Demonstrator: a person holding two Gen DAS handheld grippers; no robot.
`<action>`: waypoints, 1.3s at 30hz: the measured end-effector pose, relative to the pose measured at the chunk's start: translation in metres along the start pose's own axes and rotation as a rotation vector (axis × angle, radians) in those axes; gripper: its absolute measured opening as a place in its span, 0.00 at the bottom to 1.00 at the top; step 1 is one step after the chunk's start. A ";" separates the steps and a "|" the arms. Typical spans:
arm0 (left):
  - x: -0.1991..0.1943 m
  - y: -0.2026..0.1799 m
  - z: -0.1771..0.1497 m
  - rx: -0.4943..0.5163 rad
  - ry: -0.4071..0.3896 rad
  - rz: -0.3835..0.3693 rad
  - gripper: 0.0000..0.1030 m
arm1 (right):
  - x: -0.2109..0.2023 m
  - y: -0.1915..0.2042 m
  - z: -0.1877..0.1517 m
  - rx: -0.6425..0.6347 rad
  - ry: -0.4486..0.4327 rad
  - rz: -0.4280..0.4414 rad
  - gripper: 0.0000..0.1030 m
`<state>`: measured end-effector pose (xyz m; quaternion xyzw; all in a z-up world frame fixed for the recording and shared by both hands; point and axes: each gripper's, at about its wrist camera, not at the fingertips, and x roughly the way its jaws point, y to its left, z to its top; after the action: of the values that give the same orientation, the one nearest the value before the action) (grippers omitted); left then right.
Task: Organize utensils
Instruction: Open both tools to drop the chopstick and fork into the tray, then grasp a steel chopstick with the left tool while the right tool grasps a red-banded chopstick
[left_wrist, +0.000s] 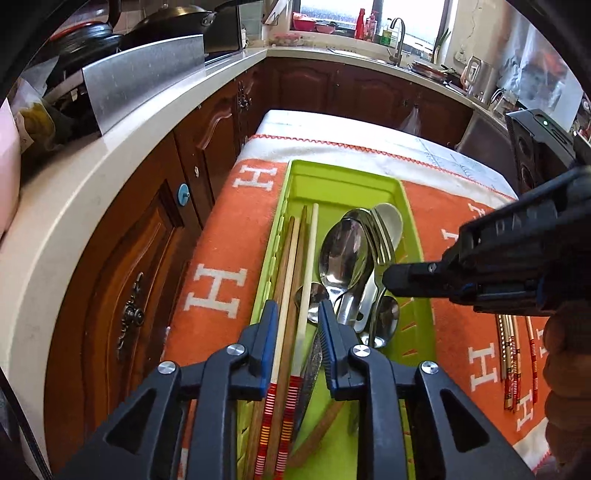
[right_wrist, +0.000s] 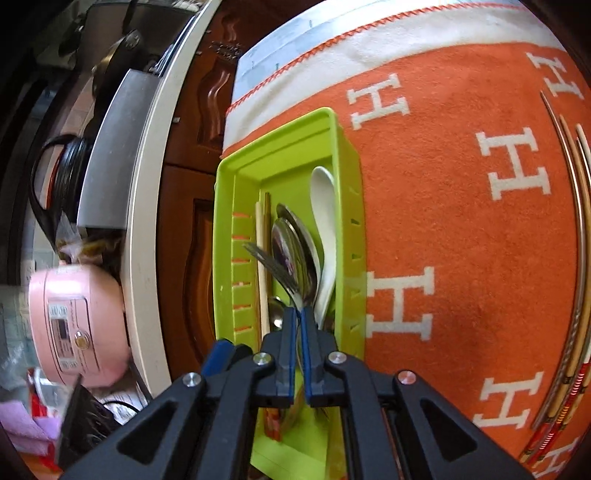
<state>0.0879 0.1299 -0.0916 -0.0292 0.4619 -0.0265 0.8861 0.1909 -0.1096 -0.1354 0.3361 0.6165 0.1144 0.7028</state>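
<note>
A lime-green utensil tray lies on an orange cloth with white H letters. It holds chopsticks on its left side and metal spoons and a white spoon on its right. My left gripper is open over the tray, its fingers either side of the chopsticks. My right gripper is shut on a metal fork, held just above the spoons; it reaches in from the right in the left wrist view.
More chopsticks lie loose on the cloth right of the tray. A white countertop with pots, a metal sheet and a pink rice cooker runs along the left. Brown cabinets stand below it.
</note>
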 end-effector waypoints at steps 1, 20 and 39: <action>-0.002 -0.001 0.001 -0.004 -0.001 0.000 0.21 | -0.002 0.001 -0.002 -0.018 -0.007 -0.014 0.04; -0.041 -0.058 -0.002 0.058 -0.001 -0.087 0.31 | -0.078 -0.024 -0.041 -0.197 -0.187 -0.118 0.06; -0.036 -0.163 -0.012 0.171 0.029 -0.285 0.49 | -0.165 -0.126 -0.095 -0.203 -0.444 -0.322 0.07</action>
<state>0.0537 -0.0298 -0.0567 -0.0185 0.4618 -0.1917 0.8658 0.0342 -0.2673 -0.0840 0.1788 0.4787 -0.0140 0.8595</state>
